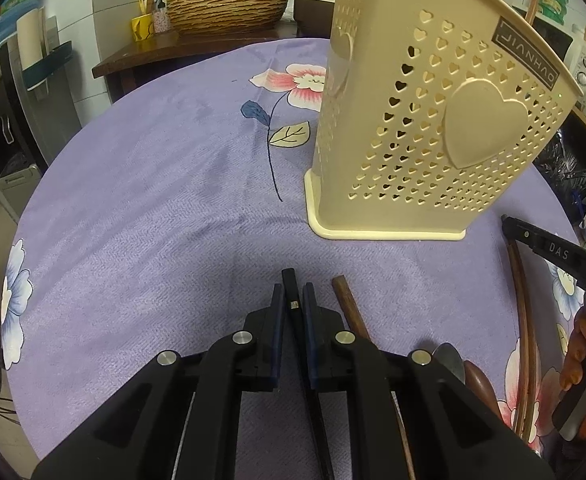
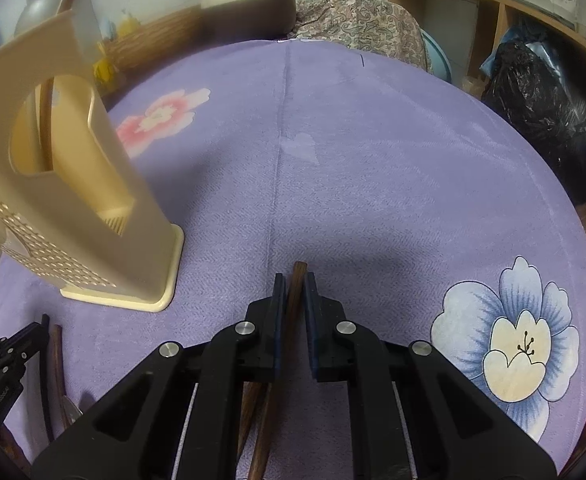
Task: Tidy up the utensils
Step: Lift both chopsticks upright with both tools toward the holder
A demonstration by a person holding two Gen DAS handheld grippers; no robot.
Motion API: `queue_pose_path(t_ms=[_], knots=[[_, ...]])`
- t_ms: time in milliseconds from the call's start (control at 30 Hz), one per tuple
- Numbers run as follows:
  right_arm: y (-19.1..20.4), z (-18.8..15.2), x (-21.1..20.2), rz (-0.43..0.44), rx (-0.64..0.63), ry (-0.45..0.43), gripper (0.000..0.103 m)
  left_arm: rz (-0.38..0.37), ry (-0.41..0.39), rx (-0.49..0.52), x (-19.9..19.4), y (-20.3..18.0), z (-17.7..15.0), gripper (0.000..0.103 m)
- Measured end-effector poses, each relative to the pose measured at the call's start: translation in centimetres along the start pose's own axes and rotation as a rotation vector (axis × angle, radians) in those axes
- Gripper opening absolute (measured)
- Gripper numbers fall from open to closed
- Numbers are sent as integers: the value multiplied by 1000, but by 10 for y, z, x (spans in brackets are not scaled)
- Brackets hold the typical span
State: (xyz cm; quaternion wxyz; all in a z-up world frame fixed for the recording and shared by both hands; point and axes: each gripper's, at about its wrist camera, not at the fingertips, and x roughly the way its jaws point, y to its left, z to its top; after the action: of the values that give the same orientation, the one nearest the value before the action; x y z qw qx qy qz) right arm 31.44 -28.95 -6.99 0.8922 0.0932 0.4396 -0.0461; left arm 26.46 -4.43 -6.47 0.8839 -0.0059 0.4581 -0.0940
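Note:
A beige perforated utensil holder (image 1: 425,128) stands on the purple cloth; in the right wrist view the holder (image 2: 77,184) is at the left with a wooden utensil (image 2: 47,128) inside. My left gripper (image 1: 293,292) is shut on a black-handled utensil (image 1: 291,284). Beside it lie a brown wooden handle (image 1: 349,308), a metal spoon bowl (image 1: 449,358) and wooden chopsticks (image 1: 523,320). My right gripper (image 2: 295,284) is shut on brown wooden chopsticks (image 2: 297,280) and also shows in the left wrist view (image 1: 557,256).
The purple floral tablecloth (image 2: 373,168) covers the round table. A woven basket (image 1: 225,10) and cups sit on a dark shelf behind. A black bag (image 2: 533,104) and wooden shelves stand at the right.

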Motion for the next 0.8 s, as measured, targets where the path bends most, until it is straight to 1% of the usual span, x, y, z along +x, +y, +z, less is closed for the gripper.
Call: queue_pose_path(t_ms=[100,233,433,633,733,800], knots=[[0,0,-2,28,14,-7,10,-8,-5,-9,0,1,-1,10],[0,0,-17,49,12,-54,10,-28,-21,-13,-8,0,-2,10],[0,-2,-52,109,-4,-132,9,-70,-82,-21,-35,0,-2,10],[0,-4,-93,181,-27,-207,9,-113,-175,-19,-77,-1,1,9],[1,-6,-121,215,-42,-263,9,-138,-237,-23,-102,0,3,9],[2,-8,-141,227,-62,-304,9,-158,-293,-28,-121,2,3,9]])
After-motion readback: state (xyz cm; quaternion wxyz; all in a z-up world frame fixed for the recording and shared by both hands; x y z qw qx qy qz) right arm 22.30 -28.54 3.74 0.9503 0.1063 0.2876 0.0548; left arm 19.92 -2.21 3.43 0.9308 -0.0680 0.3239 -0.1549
